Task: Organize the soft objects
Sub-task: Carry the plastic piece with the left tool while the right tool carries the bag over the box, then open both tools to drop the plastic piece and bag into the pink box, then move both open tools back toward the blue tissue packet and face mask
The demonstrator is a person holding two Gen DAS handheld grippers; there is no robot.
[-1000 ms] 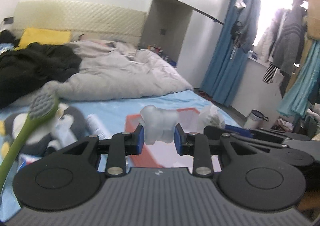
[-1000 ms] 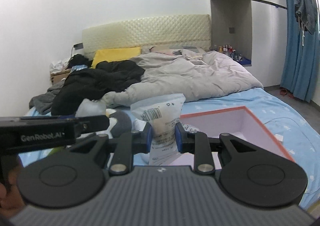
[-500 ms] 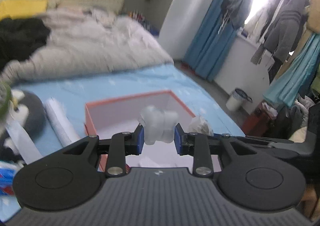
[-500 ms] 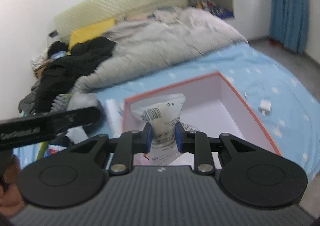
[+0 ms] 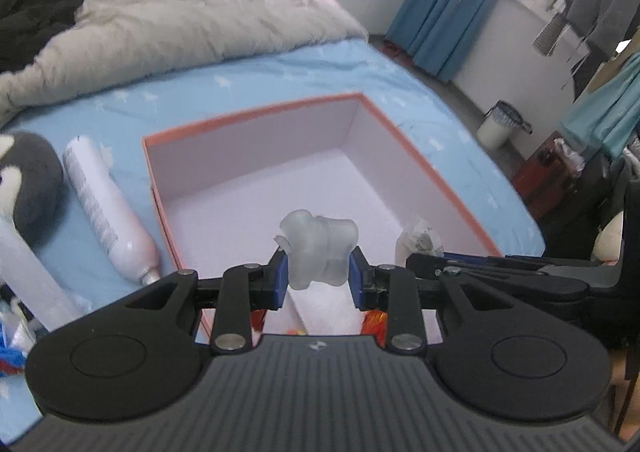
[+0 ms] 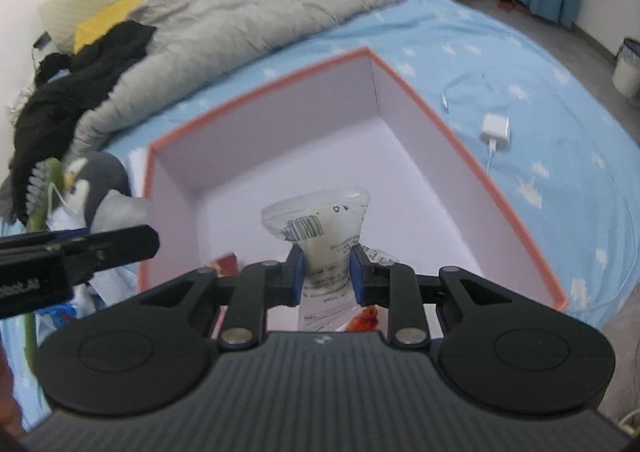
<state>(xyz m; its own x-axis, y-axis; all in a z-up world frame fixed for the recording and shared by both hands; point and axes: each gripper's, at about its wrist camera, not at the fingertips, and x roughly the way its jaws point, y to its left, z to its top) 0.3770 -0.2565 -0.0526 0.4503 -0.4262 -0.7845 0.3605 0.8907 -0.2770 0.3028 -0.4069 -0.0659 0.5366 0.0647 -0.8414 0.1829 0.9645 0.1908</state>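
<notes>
An open box with orange rim and white inside lies on the blue bed sheet; it also shows in the right wrist view. My left gripper is shut on a soft translucent white lump, held above the box's near edge. My right gripper is shut on a clear plastic pouch with a barcode, held over the box's near part. The right gripper and pouch show at right in the left wrist view. Red items lie in the box under the grippers.
A white tube and a grey penguin plush lie left of the box. A green brush lies by the plush. A white charger and cable lie right of the box. A grey duvet and black clothes are behind.
Both grippers have moved forward and tilted down over the box, still holding their objects. The box now fills the middle of both views.
</notes>
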